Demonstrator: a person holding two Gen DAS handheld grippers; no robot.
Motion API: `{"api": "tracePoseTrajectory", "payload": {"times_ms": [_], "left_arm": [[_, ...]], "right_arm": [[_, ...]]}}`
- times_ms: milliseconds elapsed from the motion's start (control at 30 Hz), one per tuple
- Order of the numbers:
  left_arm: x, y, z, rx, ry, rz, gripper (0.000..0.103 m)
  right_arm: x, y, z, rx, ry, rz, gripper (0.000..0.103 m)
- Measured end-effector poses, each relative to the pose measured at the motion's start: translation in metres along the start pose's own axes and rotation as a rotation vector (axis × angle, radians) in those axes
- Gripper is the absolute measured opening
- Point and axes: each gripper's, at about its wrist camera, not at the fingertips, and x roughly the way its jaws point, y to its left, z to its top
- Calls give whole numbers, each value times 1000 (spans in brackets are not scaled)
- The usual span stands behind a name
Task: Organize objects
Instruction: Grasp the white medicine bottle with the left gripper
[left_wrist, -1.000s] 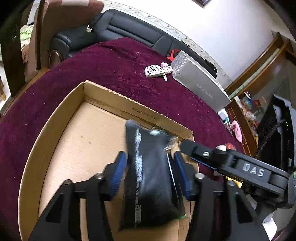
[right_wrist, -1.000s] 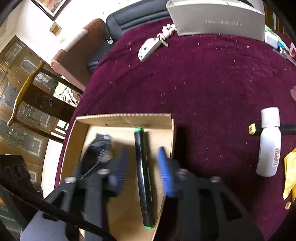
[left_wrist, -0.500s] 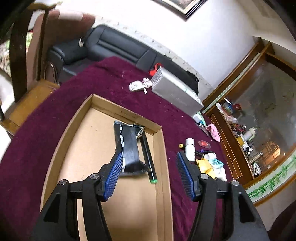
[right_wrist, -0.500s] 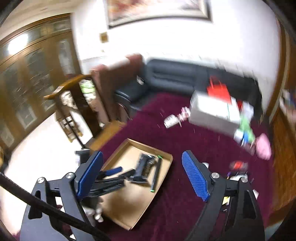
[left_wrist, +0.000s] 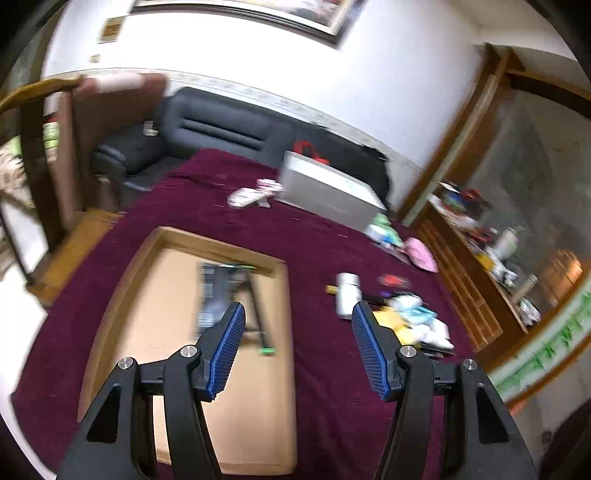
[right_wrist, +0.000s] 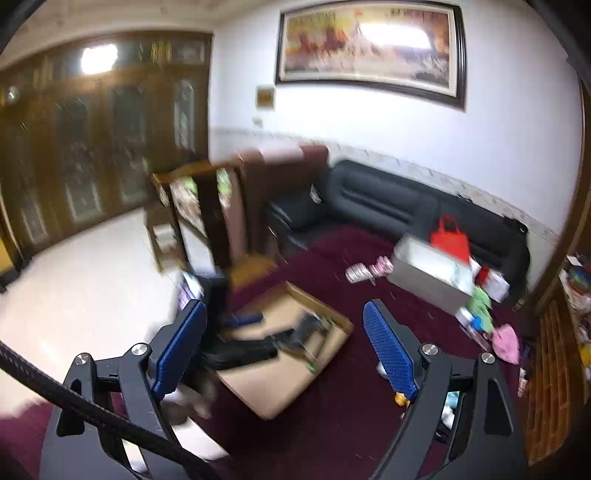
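A shallow cardboard box lies on the maroon tablecloth. In it lie a black packet and a black marker with green ends. My left gripper is open and empty, high above the box's right edge. My right gripper is open and empty, far above the table. The box, the marker and my left gripper's body show in the right wrist view. A white bottle and a heap of small items lie right of the box.
A grey carton and a white key fob lie at the table's far side. A black sofa stands behind the table, a wooden chair at left, a cluttered wooden shelf at right.
Both grippers let go of the packet and the marker, opened wide and rose high above the table. The views are blurred from motion.
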Motion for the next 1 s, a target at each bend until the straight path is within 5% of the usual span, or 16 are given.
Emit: {"api": "tracePoseTrajectory", "payload": {"times_ms": [67, 133, 333, 600, 1000], "left_arm": [[13, -19, -5, 37, 17, -38, 54], [39, -37, -12, 65, 70, -66, 54], [117, -61, -25, 75, 207, -52, 54], [223, -70, -17, 71, 248, 93, 54], [284, -92, -20, 161, 254, 162, 54]], "right_arm": [[19, -51, -27, 103, 19, -53, 87], [46, -129, -68, 280, 24, -201, 87], [92, -291, -177, 755, -9, -397, 87], [132, -336, -190, 828, -77, -417, 86], [124, -338, -210, 833, -80, -399, 86]]}}
